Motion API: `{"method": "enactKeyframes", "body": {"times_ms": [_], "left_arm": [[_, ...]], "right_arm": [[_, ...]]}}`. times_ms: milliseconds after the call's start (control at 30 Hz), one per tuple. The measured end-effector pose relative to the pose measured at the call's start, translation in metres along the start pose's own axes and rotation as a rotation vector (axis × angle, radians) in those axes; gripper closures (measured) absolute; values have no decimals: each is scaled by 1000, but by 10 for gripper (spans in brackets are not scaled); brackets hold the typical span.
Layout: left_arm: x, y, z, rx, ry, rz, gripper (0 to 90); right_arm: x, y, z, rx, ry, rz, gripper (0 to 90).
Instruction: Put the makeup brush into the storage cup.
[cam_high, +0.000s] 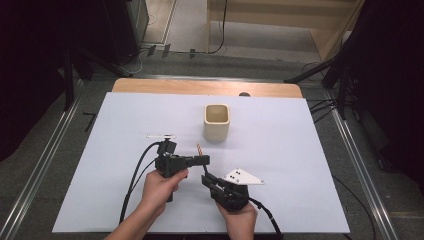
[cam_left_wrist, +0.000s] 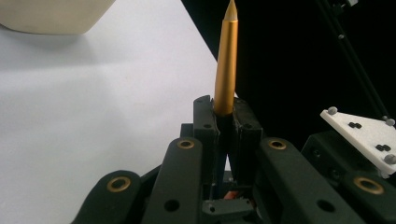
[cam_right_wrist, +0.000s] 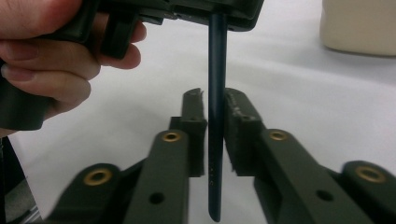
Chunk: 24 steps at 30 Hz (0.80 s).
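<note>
High view, left tongs (cam_high: 202, 160) level (gripping pen (cam_high: 199, 148))

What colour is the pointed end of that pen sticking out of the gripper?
Golden orange pen tip, clearest in the left gripper view.

The cup (cam_high: 217, 121) stands behind the pen (cam_high: 200, 151); a clip (cam_high: 161, 135), perhaps, lies left.

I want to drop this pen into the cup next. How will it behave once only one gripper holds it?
The pen looks stiff: it stands straight out of the shut left gripper. Its smooth, round gold barrel may slip or swivel between the pads, and would probably roll if dropped. The tall cup might tip if knocked.
</note>
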<state>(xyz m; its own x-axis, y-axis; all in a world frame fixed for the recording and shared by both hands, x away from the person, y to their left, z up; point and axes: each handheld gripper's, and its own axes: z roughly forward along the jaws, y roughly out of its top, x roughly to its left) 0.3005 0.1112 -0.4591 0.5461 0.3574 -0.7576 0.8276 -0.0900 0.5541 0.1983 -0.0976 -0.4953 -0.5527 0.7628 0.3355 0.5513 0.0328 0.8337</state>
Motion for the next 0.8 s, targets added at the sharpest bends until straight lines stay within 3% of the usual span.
{"method": "enactKeyframes", "body": {"times_ms": [133, 267, 467, 567, 600, 633, 700, 800], "left_arm": [[-2, 3, -3, 14, 28, 36, 843], [-3, 7, -7, 29, 43, 59, 842], [-3, 13, -11, 65, 61, 93, 842], [-2, 15, -13, 96, 71, 120, 843], [-2, 15, -13, 96, 71, 120, 843], [-2, 16, -14, 109, 71, 132, 843], [-3, 16, -14, 116, 74, 138, 843], [-4, 18, -13, 139, 72, 155, 843]], "right_arm": [[0, 7, -2, 4, 15, -7, 609], [-5, 14, -1, 43, 66, -1, 494], [-8, 21, 0, 84, 114, -24, 436], [-10, 28, 3, 115, 150, -65, 373], [-10, 28, 3, 115, 150, -65, 373], [-12, 31, 5, 135, 189, -55, 306], [-13, 35, 7, 163, 219, -51, 260], [-14, 39, 9, 190, 229, -52, 244]]}}
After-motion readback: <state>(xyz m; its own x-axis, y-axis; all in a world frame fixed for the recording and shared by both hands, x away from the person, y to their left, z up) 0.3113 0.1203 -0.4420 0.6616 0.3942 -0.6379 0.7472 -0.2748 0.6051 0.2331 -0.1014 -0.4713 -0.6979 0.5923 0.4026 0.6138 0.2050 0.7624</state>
